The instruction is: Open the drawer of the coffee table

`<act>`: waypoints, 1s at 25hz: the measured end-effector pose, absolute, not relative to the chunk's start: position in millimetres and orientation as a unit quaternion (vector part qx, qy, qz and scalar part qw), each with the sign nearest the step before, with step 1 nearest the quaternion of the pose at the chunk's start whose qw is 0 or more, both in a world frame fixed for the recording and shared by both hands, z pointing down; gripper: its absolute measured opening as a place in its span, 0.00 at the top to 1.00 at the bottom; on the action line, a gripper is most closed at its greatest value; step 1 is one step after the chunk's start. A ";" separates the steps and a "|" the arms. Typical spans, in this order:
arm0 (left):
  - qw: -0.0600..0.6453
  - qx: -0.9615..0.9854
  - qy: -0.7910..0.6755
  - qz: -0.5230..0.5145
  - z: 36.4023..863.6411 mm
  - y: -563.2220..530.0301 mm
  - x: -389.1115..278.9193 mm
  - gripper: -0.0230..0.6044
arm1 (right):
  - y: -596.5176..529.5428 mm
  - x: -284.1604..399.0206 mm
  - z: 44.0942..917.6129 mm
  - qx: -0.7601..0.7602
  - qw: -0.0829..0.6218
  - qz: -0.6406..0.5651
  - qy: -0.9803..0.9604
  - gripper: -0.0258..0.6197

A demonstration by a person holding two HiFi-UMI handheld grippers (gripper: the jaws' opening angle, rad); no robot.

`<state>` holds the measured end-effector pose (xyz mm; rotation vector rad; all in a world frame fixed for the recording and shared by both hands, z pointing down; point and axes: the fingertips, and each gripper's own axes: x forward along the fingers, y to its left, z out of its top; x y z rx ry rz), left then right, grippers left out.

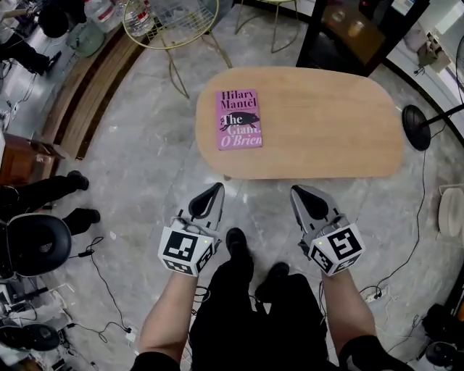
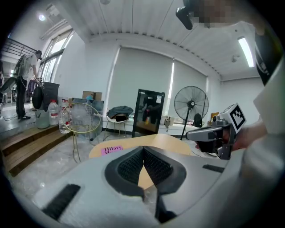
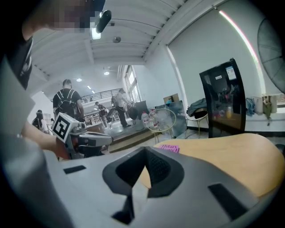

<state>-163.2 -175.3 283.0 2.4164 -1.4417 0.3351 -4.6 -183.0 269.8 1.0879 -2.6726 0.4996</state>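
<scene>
- Head view: the oval wooden coffee table [image 1: 319, 123] lies at 12 o'clock from the person's shoes [image 1: 235, 243]. Its near edge is just beyond both gripper tips, and its drawer cannot be made out from above.
- A pink paperback book [image 1: 238, 119] lies flat on the tabletop, toward the table's 9 o'clock end.
- The left gripper [image 1: 215, 188] hangs at 11 o'clock from the shoes and points toward the table's near edge, short of it.
- The right gripper [image 1: 296, 191] hangs at 1 o'clock, level with the left one and also short of the table.
- Left gripper view: the jaws are clenched, with the ribbed pads meeting at the tips and nothing between them. The tabletop shows beyond.
- Right gripper view: the jaws are likewise clenched and empty, with the tabletop ahead and the book near 12 o'clock.
- A gold wire-frame side table [image 1: 170, 22] stands on the marble floor [image 1: 145, 159] at 11 o'clock from the coffee table.
- A standing fan's round base [image 1: 416, 127] sits just off the coffee table's 3 o'clock end.
</scene>
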 end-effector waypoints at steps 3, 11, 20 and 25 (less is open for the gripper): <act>0.160 0.836 -0.511 0.124 337.0 -180.9 -167.4 0.95 | -192.2 -5.4 322.4 0.367 0.119 0.170 -0.907 0.95; 0.149 0.827 -0.530 0.114 452.3 -202.6 -171.1 0.95 | -205.6 -7.3 432.9 0.356 0.121 0.144 -0.915 0.95; 0.123 0.838 -0.517 0.122 555.2 -201.8 -181.6 0.95 | -213.1 -9.8 536.2 0.373 0.108 0.104 -0.916 0.95; 0.135 0.828 -0.532 0.116 599.4 -204.1 -194.1 0.95 | -209.8 -13.0 580.6 0.363 0.101 0.090 -0.922 0.95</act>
